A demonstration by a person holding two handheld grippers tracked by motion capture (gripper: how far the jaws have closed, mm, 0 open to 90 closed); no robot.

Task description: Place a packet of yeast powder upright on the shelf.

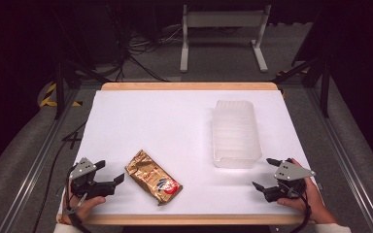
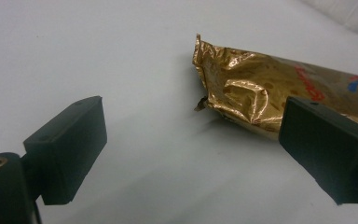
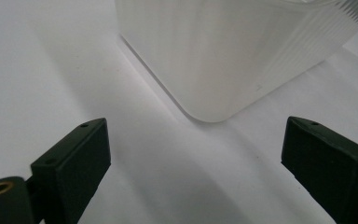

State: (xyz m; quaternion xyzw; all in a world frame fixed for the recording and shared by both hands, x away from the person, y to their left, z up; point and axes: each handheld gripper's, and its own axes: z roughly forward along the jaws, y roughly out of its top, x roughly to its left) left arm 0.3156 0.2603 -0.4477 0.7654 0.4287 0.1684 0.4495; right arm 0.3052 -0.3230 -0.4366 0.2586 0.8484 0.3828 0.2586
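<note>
The crinkly gold foil packet [image 1: 153, 176] looked light and slippery, best pinched across its middle by the released left hand-held gripper [image 1: 110, 172] beside it.

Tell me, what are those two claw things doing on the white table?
A person holds a claw tool in each hand at the near edge of the white table. The left gripper has its jaws wide open, pointing at a crinkly gold snack packet that lies flat beside it, not touched yet. The right gripper is open too, empty, facing a frosted plastic container. Nothing is picked up; it looks like the packet may be grabbed next.
</note>
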